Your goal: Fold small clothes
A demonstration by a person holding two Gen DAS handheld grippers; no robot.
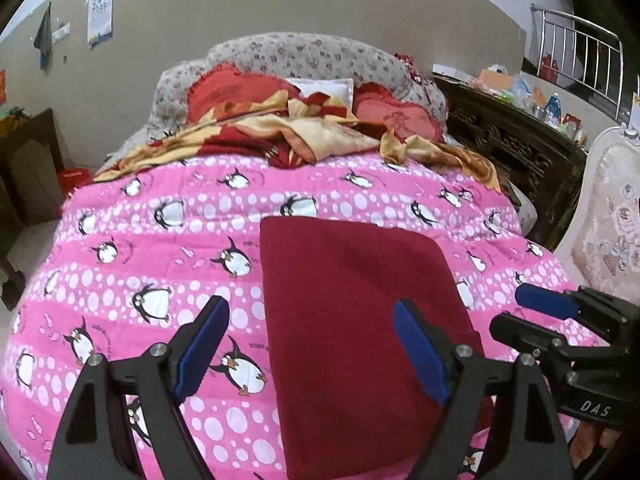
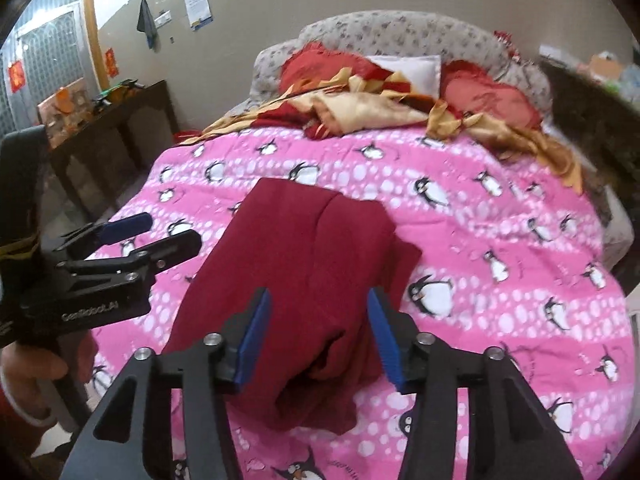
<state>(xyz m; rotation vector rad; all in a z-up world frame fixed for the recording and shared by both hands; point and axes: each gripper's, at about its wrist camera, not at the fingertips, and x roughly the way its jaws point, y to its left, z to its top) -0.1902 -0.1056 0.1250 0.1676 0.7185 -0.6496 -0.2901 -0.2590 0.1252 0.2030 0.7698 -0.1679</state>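
A bed (image 1: pixel 120 280) fills both views, covered by a pink quilt (image 2: pixel 500 240) printed with penguins and white dots. At its far end stands a flowered headboard (image 1: pixel 304 52), with red cushions (image 1: pixel 224 92), a white pillow (image 1: pixel 324 88) and a crumpled red and gold blanket (image 1: pixel 320 132) lying in front of it. A dark carved cabinet (image 1: pixel 512 140) stands along the right side of the bed, with clutter on top.

A dark red garment (image 1: pixel 352 320) lies on the quilt at the near part of the bed, folded into a long, roughly rectangular shape; in the right wrist view a fold line runs along it and its near end bunches up.

The left gripper (image 1: pixel 310 346) hovers over the garment's left edge, its blue-padded fingers (image 1: pixel 200 352) spread wide apart and holding nothing. The right gripper (image 2: pixel 318 336) sits over the garment's near end, its fingers (image 2: pixel 384 336) also parted, with cloth between them but not pinched.
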